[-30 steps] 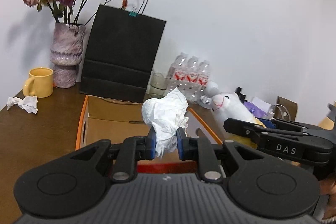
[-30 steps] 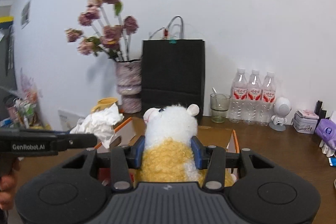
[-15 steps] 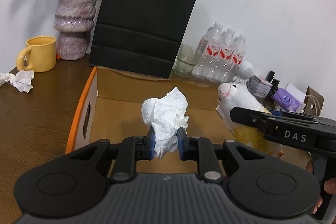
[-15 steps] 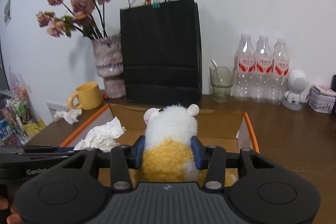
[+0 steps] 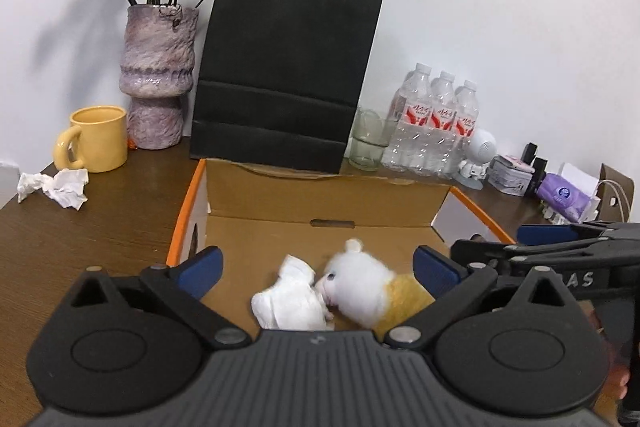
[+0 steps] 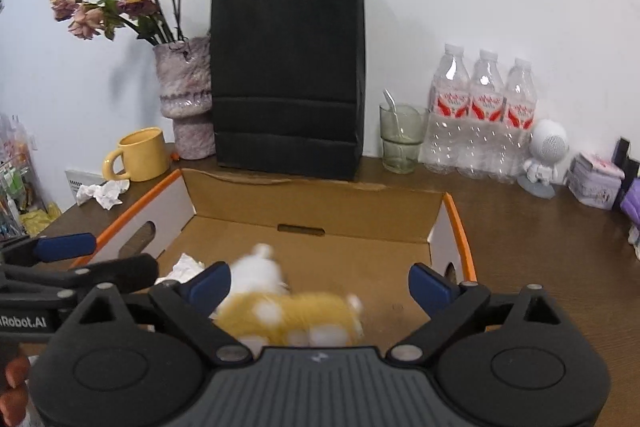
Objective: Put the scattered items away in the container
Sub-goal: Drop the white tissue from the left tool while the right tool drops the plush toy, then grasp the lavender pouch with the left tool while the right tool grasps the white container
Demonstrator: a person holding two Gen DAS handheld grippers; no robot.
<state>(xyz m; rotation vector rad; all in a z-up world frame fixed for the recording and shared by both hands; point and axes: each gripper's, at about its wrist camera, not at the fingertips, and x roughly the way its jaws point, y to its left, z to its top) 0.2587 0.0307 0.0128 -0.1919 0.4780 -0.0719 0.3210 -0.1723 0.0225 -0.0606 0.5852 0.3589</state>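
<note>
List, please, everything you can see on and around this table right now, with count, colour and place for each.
cardboard box: 1, brown with orange rims, table centre
plush toy: 1, white and yellow, in the box
crumpled tissue: 1, white, in the box touching the toy
second tissue: 1, white, on table by mug
mug: 1, yellow, back left
vase: 1, mauve, holds dried roses
paper bag: 1, black, behind box
glass: 1, clear, with a spoon
water bottles: 3, clear, red labels
figurine: 1, white
left gripper: jaws just opened, nothing gripped
right gripper: jaws just opened, toy released
</note>
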